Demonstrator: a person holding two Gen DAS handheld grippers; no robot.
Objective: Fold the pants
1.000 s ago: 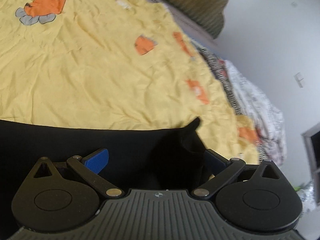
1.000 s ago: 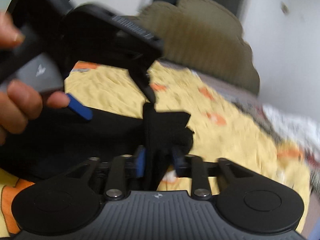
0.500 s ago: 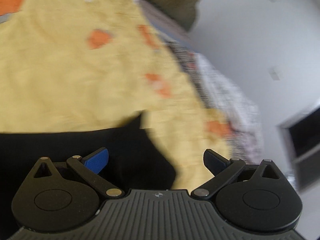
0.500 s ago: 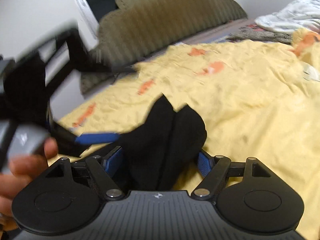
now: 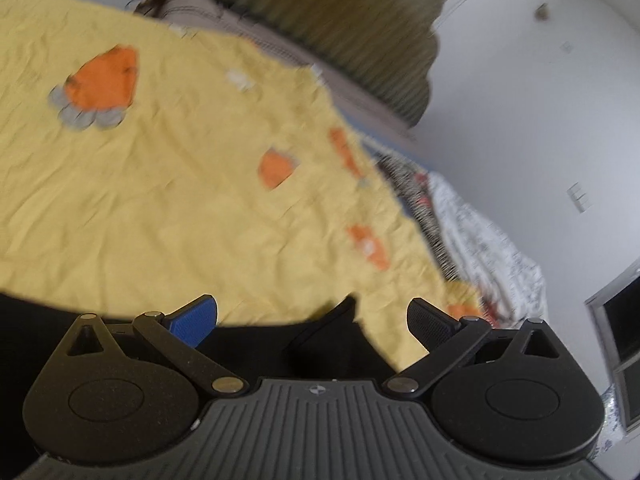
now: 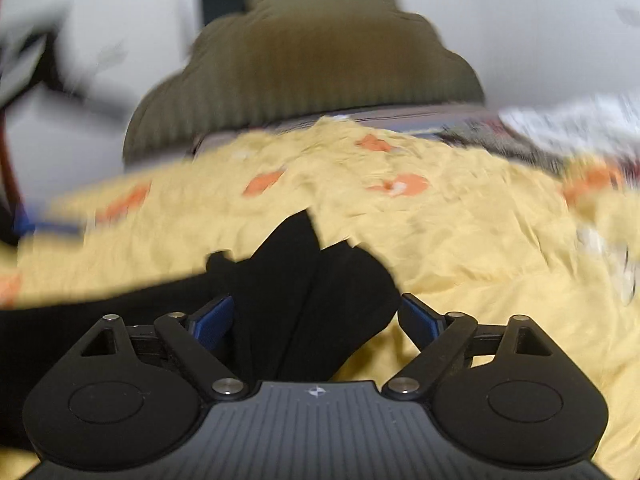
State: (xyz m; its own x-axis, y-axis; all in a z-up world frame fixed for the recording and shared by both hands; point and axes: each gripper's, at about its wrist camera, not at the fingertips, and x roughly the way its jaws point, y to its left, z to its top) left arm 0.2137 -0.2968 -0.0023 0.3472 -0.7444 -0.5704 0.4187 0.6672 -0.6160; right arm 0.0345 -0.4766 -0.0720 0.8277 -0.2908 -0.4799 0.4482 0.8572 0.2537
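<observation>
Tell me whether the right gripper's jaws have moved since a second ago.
Yes. The right gripper has just been opening: its jaws, earlier pinching the black pants, now stand apart on either side of the fabric bunch.

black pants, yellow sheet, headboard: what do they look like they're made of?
Black pants: soft matte fabric, probably a knit; it slumps in limp folds with no sheen.
Yellow sheet: thin woven cloth, likely cotton; fine creases, printed orange patches.
Headboard: olive upholstery, ribbed like corduroy or channelled velvet; blur leaves it open.

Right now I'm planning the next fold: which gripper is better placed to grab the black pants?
Right gripper: its jaws have just opened, bunched black fabric pants between them. Left gripper is open, mostly over yellow bedsheet.
</observation>
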